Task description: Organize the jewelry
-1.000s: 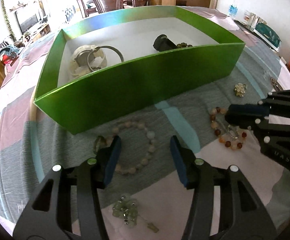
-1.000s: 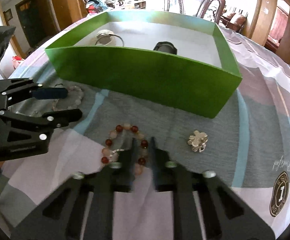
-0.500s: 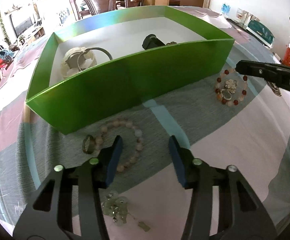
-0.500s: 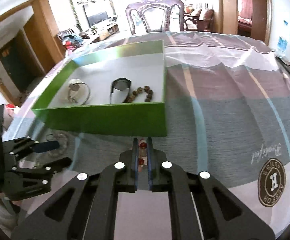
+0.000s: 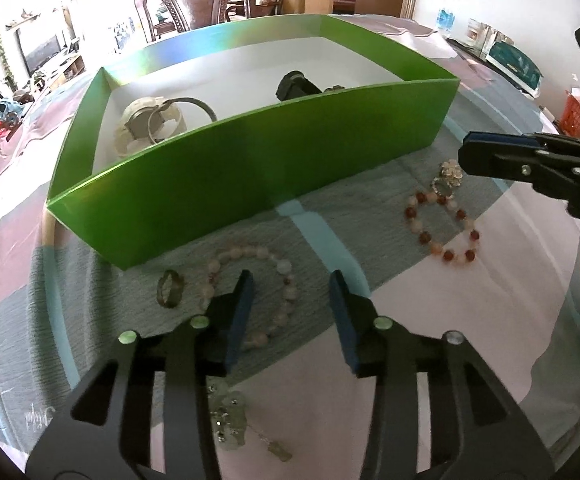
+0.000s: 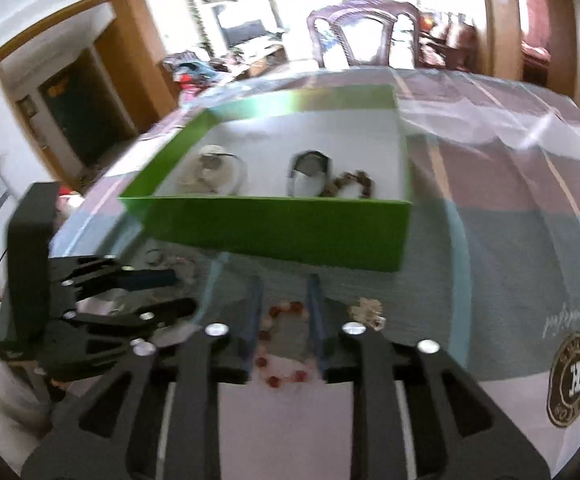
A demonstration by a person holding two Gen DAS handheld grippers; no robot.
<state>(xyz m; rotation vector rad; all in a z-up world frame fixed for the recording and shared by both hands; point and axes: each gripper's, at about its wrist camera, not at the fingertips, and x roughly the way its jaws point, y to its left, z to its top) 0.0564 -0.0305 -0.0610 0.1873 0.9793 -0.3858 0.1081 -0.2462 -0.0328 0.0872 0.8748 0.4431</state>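
Striped tablecloth (image 6: 490, 248) underneath; right gripper (image 6: 285, 320) jaws just parted, empty, straddling limp red-and-pink bead bracelet (image 6: 281, 344) (light, slithery): better pinched across one strand.

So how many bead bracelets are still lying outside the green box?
2. The pale pink bracelet lies on the cloth under the left claw; the red-and-pink bracelet lies nearer the right claw. Others may be hidden.

A carved wooden chair (image 5: 197, 4) is seen far ahead of the left gripper. A water bottle (image 5: 446, 22) is set ahead to its right, beside a teal box (image 5: 514, 64).
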